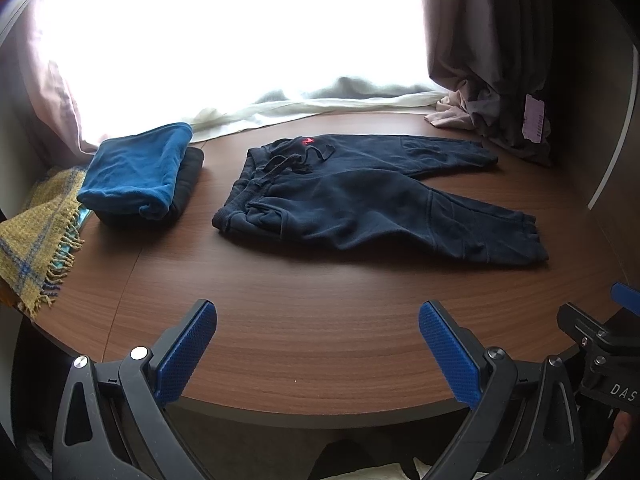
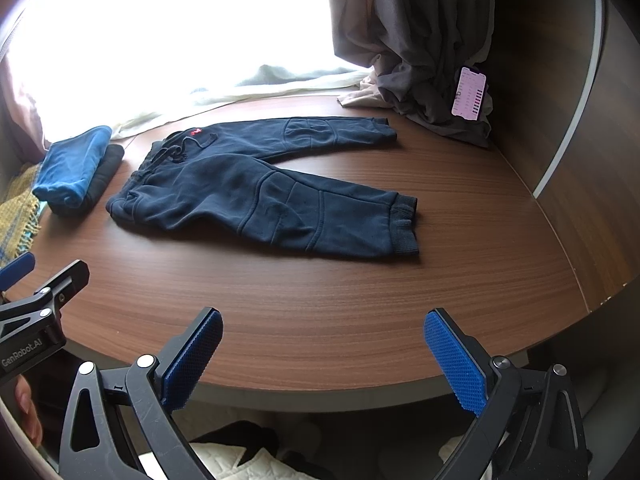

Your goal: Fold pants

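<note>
Dark navy child's pants (image 1: 360, 196) lie flat and spread out on the round wooden table (image 1: 320, 320), waistband to the left, two legs pointing right; they also show in the right wrist view (image 2: 264, 192). My left gripper (image 1: 318, 312) is open and empty, hovering over the table's near edge, well short of the pants. My right gripper (image 2: 323, 320) is open and empty, also at the near edge, to the right of the left one. Each gripper's body shows at the edge of the other's view.
A folded blue garment (image 1: 136, 172) lies on a dark folded one at the table's left. A yellow fringed blanket (image 1: 36, 232) hangs off the left edge. Curtains (image 2: 420, 40), a white cloth and a lit phone (image 2: 469, 94) stand at the back right.
</note>
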`<action>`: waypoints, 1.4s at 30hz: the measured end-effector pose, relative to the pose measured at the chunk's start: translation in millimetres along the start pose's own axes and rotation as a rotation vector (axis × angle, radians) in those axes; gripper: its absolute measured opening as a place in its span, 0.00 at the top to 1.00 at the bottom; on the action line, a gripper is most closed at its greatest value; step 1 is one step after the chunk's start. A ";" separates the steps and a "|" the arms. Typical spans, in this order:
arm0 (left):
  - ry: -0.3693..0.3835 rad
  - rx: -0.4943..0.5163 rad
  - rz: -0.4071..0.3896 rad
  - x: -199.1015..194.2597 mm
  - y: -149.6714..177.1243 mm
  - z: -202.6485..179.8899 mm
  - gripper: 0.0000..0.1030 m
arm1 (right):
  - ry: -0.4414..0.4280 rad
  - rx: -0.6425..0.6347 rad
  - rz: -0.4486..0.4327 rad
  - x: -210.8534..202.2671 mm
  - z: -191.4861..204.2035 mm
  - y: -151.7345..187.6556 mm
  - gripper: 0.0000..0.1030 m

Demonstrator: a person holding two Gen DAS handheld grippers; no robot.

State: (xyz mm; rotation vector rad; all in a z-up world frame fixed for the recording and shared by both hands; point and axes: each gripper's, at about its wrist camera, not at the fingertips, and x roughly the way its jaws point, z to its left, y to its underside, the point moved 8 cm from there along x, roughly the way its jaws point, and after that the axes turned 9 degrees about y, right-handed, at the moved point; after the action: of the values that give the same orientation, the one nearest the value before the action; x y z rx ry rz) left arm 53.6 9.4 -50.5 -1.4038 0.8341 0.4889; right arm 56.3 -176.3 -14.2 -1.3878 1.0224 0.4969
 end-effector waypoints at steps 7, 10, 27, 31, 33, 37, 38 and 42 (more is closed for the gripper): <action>0.010 -0.003 -0.001 3.0 -3.0 4.4 0.00 | 0.001 -0.002 -0.001 0.2 2.8 -0.9 0.01; 0.015 -0.003 -0.002 5.6 -5.4 9.0 0.00 | 0.002 -0.009 0.000 -0.5 5.6 -2.2 0.01; 0.037 0.047 0.001 38.4 -25.2 55.0 0.08 | -0.013 -0.050 0.022 24.6 62.4 -27.1 0.01; 0.048 0.101 -0.006 52.4 -31.9 65.3 0.10 | -0.015 -0.081 0.009 35.6 83.0 -37.1 0.01; 0.051 0.130 -0.013 59.6 -35.2 69.7 0.11 | -0.015 -0.096 0.009 40.4 91.9 -40.3 0.01; 0.067 0.205 -0.020 76.0 -39.8 76.6 0.11 | -0.012 -0.127 0.006 51.3 106.4 -47.0 0.01; 0.070 0.223 -0.017 80.7 -40.5 78.1 0.11 | -0.007 -0.139 0.003 54.8 111.1 -49.0 0.01; 0.092 0.301 -0.003 99.7 -40.8 80.9 0.13 | -0.004 -0.177 0.005 67.8 123.6 -52.4 0.04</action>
State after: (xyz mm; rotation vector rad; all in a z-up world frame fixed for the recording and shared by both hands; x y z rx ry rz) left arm 164.8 65.4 -102.0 -1.1552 0.9385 0.2835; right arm 169.6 -86.6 -56.0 -1.5398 0.9983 0.6051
